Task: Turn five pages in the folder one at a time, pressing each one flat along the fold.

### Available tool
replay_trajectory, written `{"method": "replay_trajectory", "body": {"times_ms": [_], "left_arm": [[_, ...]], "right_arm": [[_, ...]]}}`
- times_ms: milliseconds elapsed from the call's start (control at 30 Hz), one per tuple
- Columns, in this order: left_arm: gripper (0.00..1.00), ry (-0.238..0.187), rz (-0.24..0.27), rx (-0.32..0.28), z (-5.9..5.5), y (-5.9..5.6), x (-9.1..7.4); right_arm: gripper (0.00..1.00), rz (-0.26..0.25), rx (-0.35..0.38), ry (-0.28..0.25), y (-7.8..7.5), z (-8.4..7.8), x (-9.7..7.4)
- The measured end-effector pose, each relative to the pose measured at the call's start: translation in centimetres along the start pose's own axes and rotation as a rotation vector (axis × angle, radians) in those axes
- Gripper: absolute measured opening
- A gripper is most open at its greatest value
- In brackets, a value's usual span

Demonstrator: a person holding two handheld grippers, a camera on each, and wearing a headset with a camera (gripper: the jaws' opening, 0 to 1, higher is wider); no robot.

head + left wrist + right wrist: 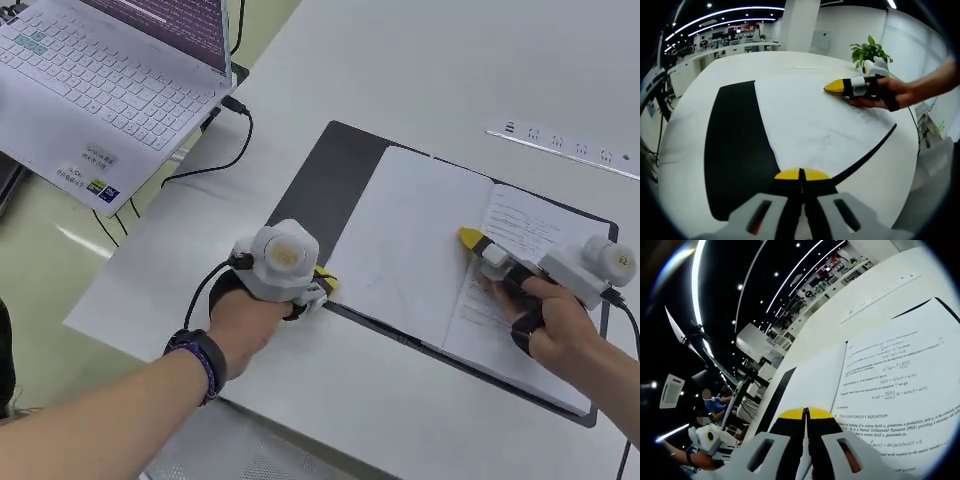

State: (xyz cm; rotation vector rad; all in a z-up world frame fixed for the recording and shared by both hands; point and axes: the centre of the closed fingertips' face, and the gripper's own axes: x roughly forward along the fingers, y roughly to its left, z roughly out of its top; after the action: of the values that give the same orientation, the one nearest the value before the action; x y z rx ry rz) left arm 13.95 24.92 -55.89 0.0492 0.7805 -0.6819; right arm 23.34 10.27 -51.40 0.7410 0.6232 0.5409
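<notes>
Nearest, the left gripper (322, 285), its yellow-tipped jaws closed on nothing, rests at the near edge of the open black-covered folder (330, 180), probably steadying it. Farther right, the right gripper (470, 238), likewise closed and empty, presses beside the fold. The bare white table (450, 60) beyond leaves free room.

The left gripper (324, 284) and right gripper (470, 238) are cased in white-grey, with yellow-tipped black jaws and black cables (200, 290). A dark wristband (205, 357) is worn on the left wrist.
</notes>
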Motion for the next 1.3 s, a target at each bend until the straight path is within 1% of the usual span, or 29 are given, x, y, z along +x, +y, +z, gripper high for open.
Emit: {"method": "replay_trajectory", "body": {"times_ms": [133,233,367,567,633,767,967,1000,1033,1100,1167,1233,1300], "left_arm": [[0.00,-0.001,0.000,0.001,0.0,0.0,0.0],[0.00,-0.005,0.002,0.005,0.0,0.0,-0.1],[0.00,0.003,-0.004,0.005,0.0,0.0,0.0],[0.00,0.002,0.000,0.007,0.0,0.0,0.0],[0.00,0.001,0.000,0.008,0.0,0.0,0.0],[0.00,0.001,0.003,0.009,0.0,0.0,0.0],[0.00,0.004,0.001,0.013,0.0,0.0,0.0],[0.00,0.005,0.002,0.017,0.0,0.0,0.0],[0.00,0.008,0.005,0.023,0.0,-0.1,0.0],[0.00,0.016,0.007,0.050,-0.1,-0.1,0.0],[0.00,0.016,0.007,0.043,-0.1,0.0,0.0],[0.00,0.015,0.006,0.038,-0.1,-0.1,0.0],[0.00,0.014,0.007,0.035,-0.1,-0.1,0.0]], "right_arm": [[0.00,-0.004,0.008,-0.005,-0.1,0.2,0.1],[0.00,-0.009,0.011,-0.014,-0.4,0.4,0.3],[0.00,-0.008,0.028,-0.030,-1.0,0.9,0.6],[0.00,-0.019,0.055,-0.071,-1.6,2.1,1.3],[0.00,-0.028,0.071,-0.091,-2.7,2.9,1.9],[0.00,-0.045,0.100,-0.137,-3.2,3.8,2.4],[0.00,-0.060,0.107,-0.165,-3.3,4.8,3.4],[0.00,-0.063,0.108,-0.168,-3.6,5.0,3.6],[0.00,-0.066,0.112,-0.170,-4.3,5.4,4.0],[0.00,-0.075,0.113,-0.178,-5.2,6.1,4.6],[0.00,-0.079,0.115,-0.183,-5.8,6.5,5.0],[0.00,-0.086,0.127,-0.201,-6.7,7.2,5.6],[0.00,-0.089,0.141,-0.215,-7.2,7.6,5.9]]}}
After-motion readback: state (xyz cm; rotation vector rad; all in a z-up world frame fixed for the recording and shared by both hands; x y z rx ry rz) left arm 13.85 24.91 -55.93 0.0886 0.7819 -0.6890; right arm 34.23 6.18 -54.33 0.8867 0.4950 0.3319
